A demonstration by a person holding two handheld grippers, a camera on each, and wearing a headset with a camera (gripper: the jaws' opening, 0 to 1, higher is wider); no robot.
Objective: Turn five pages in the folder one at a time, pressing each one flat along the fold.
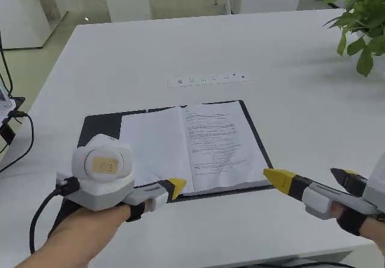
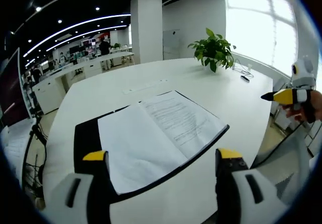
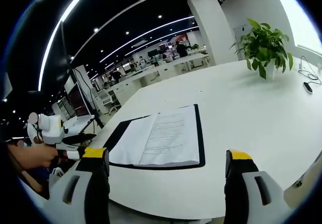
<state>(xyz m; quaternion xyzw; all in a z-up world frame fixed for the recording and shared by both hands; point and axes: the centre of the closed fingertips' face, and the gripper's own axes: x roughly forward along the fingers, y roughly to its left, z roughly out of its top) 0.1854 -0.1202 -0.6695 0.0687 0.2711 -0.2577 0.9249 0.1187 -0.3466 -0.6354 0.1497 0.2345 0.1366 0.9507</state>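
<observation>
your left gripper (image 2: 162, 155) has its jaws spread wide and empty at the near left corner of the folder (image 1: 204, 141), which lies open on the white table (image 1: 289, 51). your right gripper (image 1: 311, 177), equally wide and empty, hovers just off the near right corner.

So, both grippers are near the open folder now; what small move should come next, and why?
Probably bring the right gripper to the near right corner of the printed page and pinch it. It and the left gripper stand open, apparently off the paper; the folder lies flat.
</observation>
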